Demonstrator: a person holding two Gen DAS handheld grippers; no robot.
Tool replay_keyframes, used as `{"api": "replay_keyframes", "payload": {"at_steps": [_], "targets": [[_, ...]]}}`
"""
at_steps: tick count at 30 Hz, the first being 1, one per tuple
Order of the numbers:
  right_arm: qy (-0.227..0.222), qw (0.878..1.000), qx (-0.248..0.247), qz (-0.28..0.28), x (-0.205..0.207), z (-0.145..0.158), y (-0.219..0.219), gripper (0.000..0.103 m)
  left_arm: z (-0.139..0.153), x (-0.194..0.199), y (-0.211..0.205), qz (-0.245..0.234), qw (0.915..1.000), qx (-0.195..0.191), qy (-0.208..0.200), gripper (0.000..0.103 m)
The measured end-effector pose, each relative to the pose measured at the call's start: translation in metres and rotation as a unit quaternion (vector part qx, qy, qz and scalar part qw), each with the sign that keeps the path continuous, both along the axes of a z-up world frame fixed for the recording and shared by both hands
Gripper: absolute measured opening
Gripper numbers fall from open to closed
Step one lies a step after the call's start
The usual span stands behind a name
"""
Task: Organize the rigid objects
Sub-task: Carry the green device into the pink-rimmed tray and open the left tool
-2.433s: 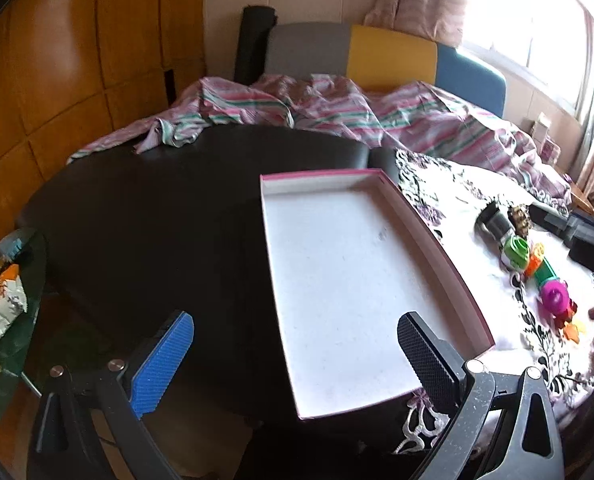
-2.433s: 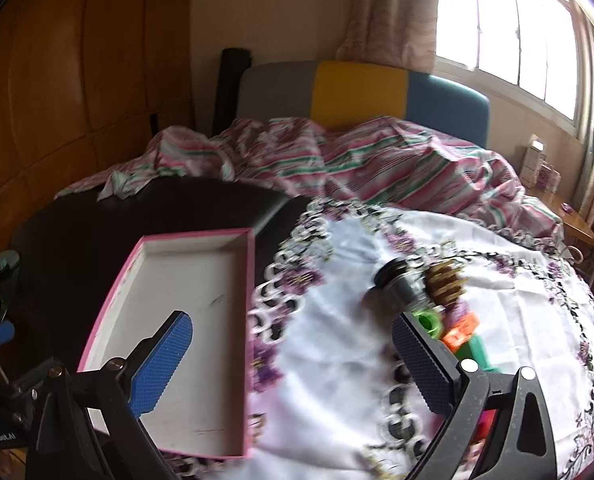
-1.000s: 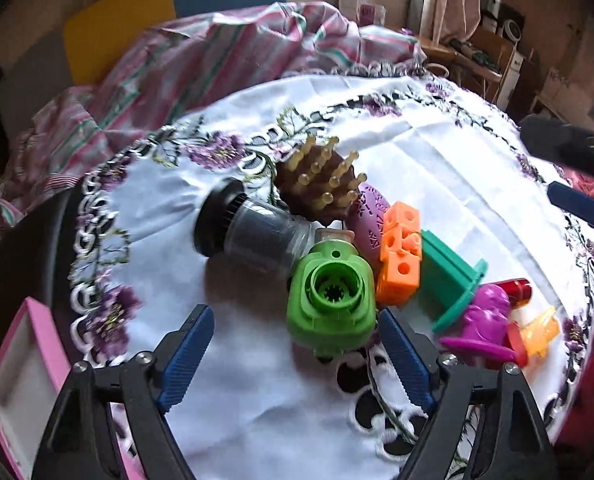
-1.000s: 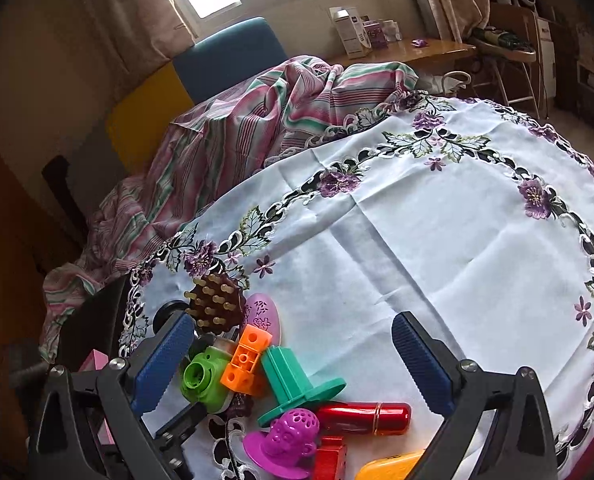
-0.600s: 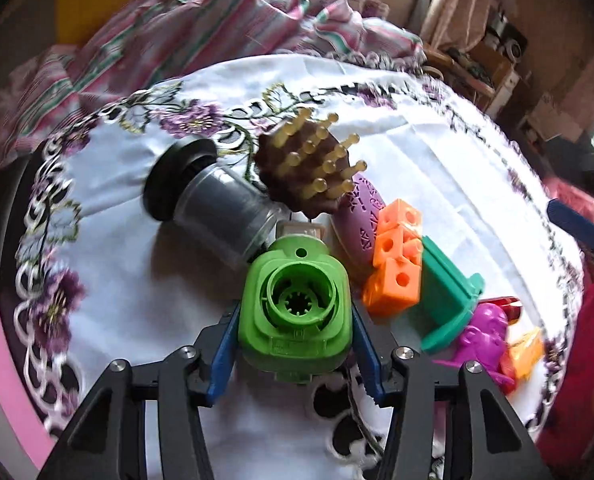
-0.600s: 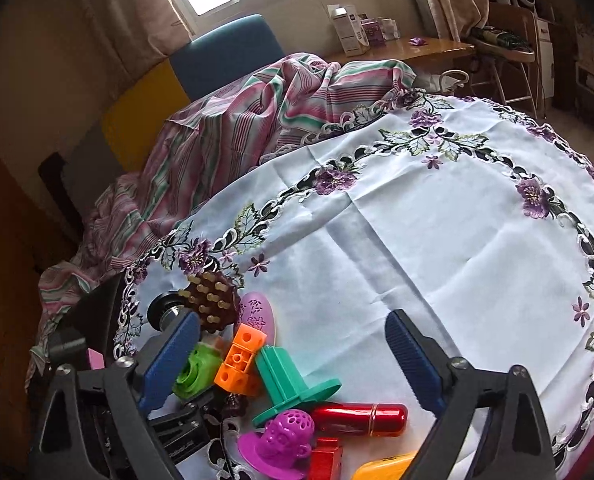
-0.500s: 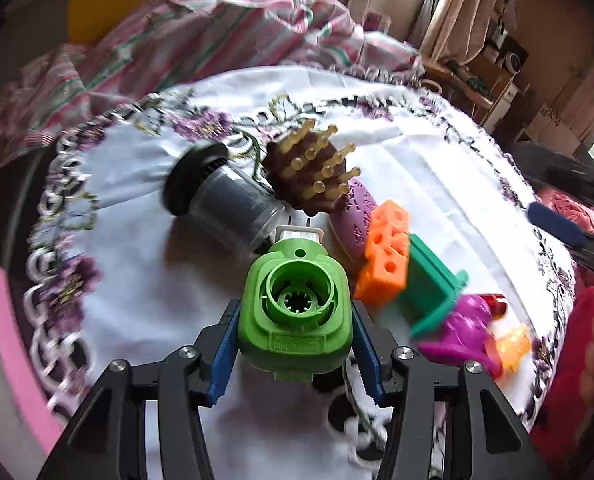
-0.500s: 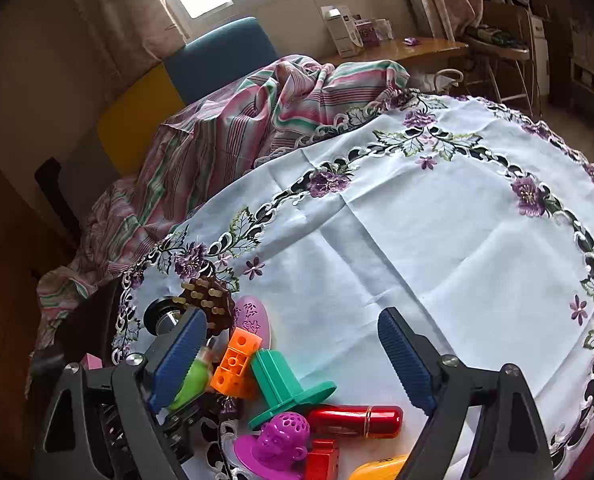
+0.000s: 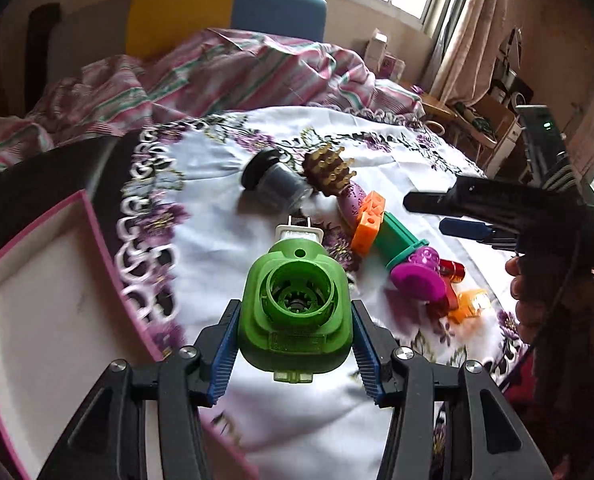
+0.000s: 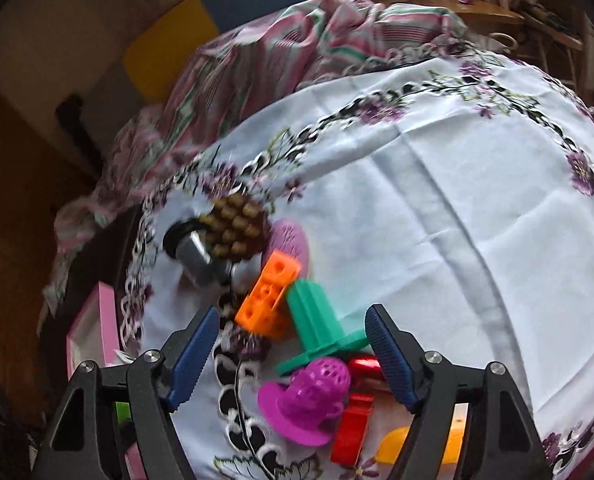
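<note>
Green plastic housing (image 9: 295,312) is sitting pinched in the left gripper (image 9: 295,344) jaws at frame centre, while the right gripper (image 10: 293,354) jaws, just closing, are standing spread over the purple strainer toy (image 10: 307,402)

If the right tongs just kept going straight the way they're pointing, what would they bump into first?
Probably the teal flanged piece, with the purple perforated cup just below it; both lie between the open right tongs. Depth is unclear.
</note>
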State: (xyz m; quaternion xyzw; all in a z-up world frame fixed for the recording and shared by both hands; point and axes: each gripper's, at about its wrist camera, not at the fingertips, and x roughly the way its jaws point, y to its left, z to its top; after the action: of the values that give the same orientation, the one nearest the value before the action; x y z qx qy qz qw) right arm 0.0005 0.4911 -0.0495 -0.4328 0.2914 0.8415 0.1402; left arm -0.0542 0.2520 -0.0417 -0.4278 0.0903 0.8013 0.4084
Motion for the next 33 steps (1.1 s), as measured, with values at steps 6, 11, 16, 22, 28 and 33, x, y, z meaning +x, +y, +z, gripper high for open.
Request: {"api": "replay_keyframes", "payload": {"at_steps": [6,11,16,22,28,33], "targets": [[-0.053,0.997,0.042,0.048,0.007,-0.009,-0.021,0.081,0.005,0.003,-0.038,0.025,0.9995,0.018,-0.003,0.053],[-0.069,0.993,0.063,0.072,0.007,-0.015,-0.035,0.082,0.003,0.000,-0.070,0.058,0.9978,0.030,-0.013,0.053],[-0.104,0.987,0.097,0.080,0.000,-0.025,-0.043,0.057,-0.004,-0.007,-0.107,0.101,0.9943,0.030,-0.016,0.053],[-0.103,0.985,0.119,0.076,0.000,-0.022,-0.046,0.028,-0.018,-0.032,-0.158,0.170,0.9849,0.020,-0.027,0.053],[-0.097,0.986,0.114,0.073,0.001,-0.021,-0.045,0.015,-0.020,-0.070,-0.192,0.224,0.9744,0.014,-0.015,0.053],[-0.091,0.987,0.111,0.072,0.001,-0.021,-0.043,0.012,-0.023,-0.094,-0.196,0.241,0.9706,-0.005,0.003,0.053]]}}
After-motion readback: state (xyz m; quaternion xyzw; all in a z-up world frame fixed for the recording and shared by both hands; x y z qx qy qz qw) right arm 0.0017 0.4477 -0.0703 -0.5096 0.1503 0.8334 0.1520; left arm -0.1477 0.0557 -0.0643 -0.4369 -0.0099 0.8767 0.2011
